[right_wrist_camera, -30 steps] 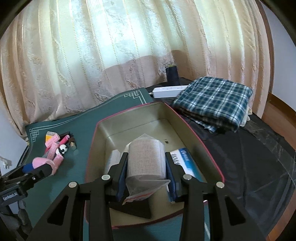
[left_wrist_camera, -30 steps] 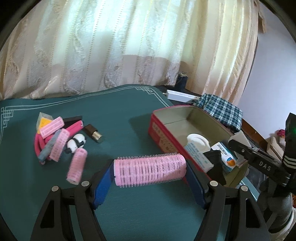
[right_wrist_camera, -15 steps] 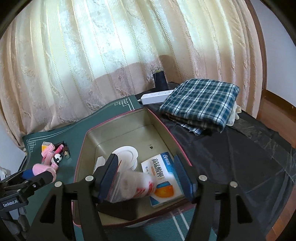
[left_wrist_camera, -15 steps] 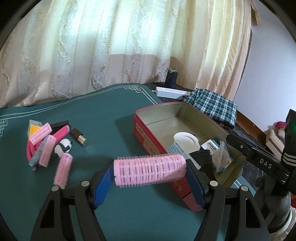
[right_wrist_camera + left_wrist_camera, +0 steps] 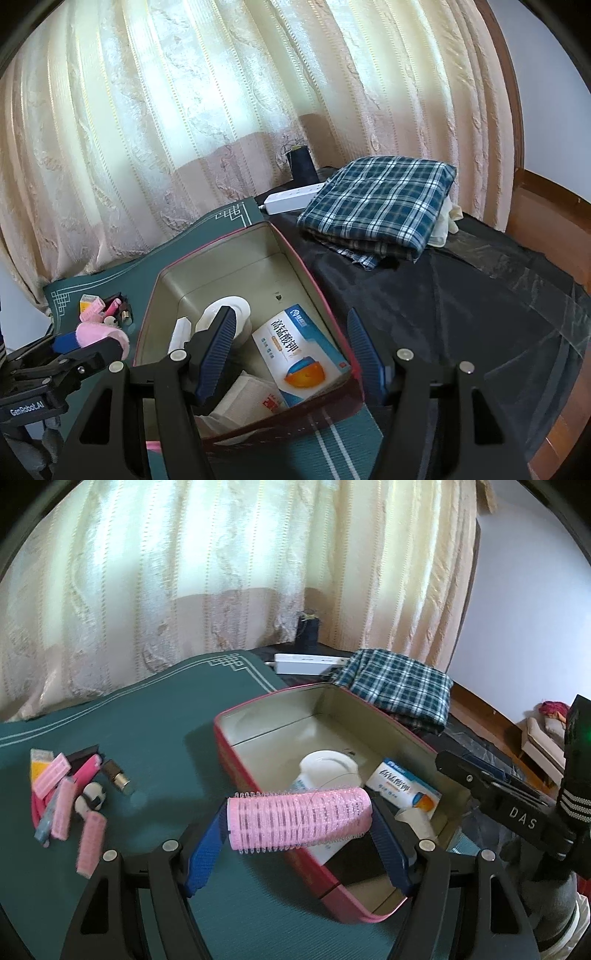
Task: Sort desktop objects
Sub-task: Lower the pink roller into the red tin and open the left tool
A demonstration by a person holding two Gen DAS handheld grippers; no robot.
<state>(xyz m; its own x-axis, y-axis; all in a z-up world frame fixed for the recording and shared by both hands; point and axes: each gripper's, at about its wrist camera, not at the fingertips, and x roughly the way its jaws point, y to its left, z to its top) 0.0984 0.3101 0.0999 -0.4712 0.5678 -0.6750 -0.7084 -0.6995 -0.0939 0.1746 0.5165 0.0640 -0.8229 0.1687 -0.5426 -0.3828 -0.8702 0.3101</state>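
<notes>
Green mat (image 5: pixel 155 716) covers the desk, red tin (image 5: pixel 236 760) sits on it as the landmark. Inside the tin: medicine box (image 5: pixel 299 350), white jar (image 5: pixel 229 310), gauze roll in a bag (image 5: pixel 251 391) at the near end. Left of the tin, a pile of small pink curlers (image 5: pixel 62 797) waits on the mat. Left gripper (image 5: pixel 299 827) is clamped on a big pink curler (image 5: pixel 299 818), held over the tin's near left wall. Right gripper (image 5: pixel 291 354) hangs over the tin, jaws apart, nothing between them. Step looks like carrying the curler in; next move likely needs it past the wall and clear of the jar before letting go.
</notes>
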